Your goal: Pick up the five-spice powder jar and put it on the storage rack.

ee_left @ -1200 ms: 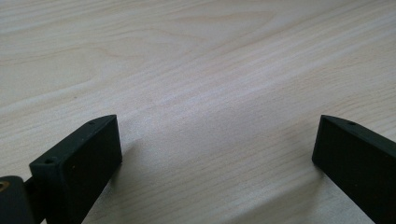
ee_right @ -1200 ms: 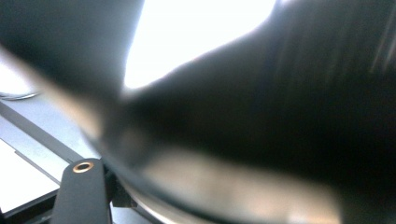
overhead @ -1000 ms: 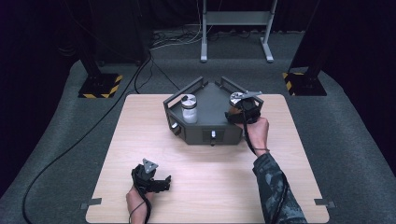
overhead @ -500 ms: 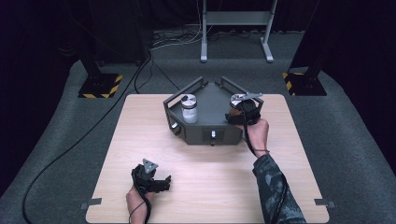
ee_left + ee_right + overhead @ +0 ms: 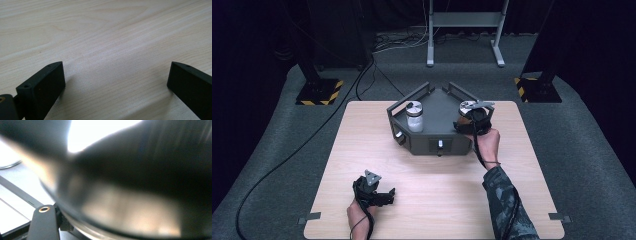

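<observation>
Standing in one tray (image 5: 432, 145), two jars; left jaws wide, empty; right's unclear.

One wooden table (image 5: 427, 210); one dark grey angular tray (image 5: 439, 102) on it; two silver-lidded jars in the tray, a clear one (image 5: 414, 116) at its left and a second (image 5: 468, 107) at its right, mostly hidden; two handheld grippers, left (image 5: 388, 196) and right (image 5: 462, 125); two yellow-and-black striped stand bases (image 5: 318, 91) on the floor beyond.
</observation>
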